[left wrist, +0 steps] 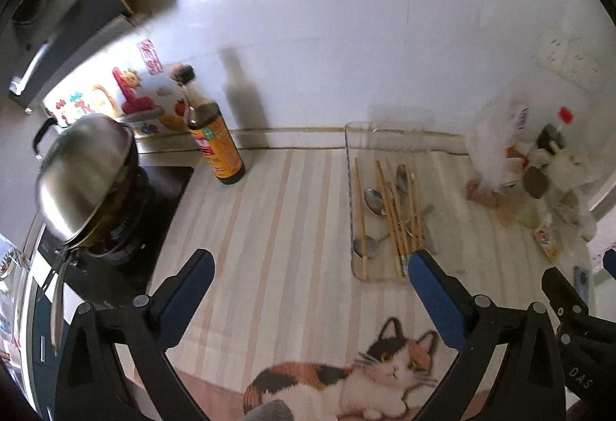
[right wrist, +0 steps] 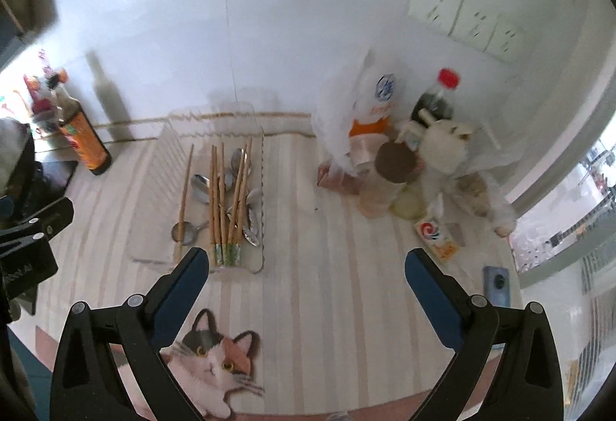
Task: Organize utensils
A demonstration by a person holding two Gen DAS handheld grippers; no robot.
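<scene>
The clear tray (right wrist: 161, 151) sits on the striped counter against the white wall, and everything here is placed from it. Inside it lie the chopsticks (right wrist: 223, 205) and spoons (right wrist: 200, 186), loosely crossed over one another. The left gripper (left wrist: 310, 263) hangs just in front of the tray, jaws spread wide with nothing between them. The right gripper (right wrist: 306, 259) is likewise in front of it, jaws wide and empty. A dark sauce bottle (left wrist: 215, 140) stands left of the tray; a clutter of bottles and bags (right wrist: 404, 151) sits to its right.

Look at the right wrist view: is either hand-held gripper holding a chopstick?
No. The chopsticks all lie in the clear tray with the spoons, and the right hand-held gripper stands wide open with nothing between its fingers.
</scene>
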